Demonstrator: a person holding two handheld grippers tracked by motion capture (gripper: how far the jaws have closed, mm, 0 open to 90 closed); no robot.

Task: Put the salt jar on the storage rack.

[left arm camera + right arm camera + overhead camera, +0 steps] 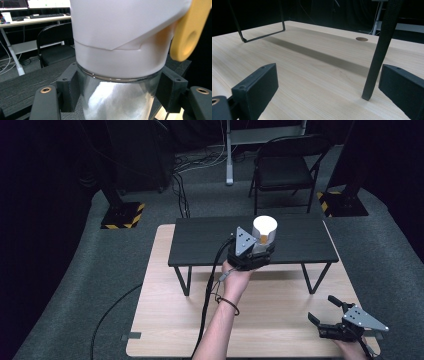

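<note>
At the frame's centre the left gripper (254,254) grasps the upright steel tumbler (263,232) between its jaws, while the right gripper (327,312), lower right, rests released.

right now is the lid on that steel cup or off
On. The white lid sits level on the steel cup, held upright by the left gripper on the black shelf.

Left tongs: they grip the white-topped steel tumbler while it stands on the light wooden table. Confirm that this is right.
Not quite. The left tongs do grip the tumbler by its steel body, one jaw on each side, but it is at the black raised shelf, not on the light wooden table. The high view shows this; the left gripper view shows the dark shelf top beneath it.
</note>
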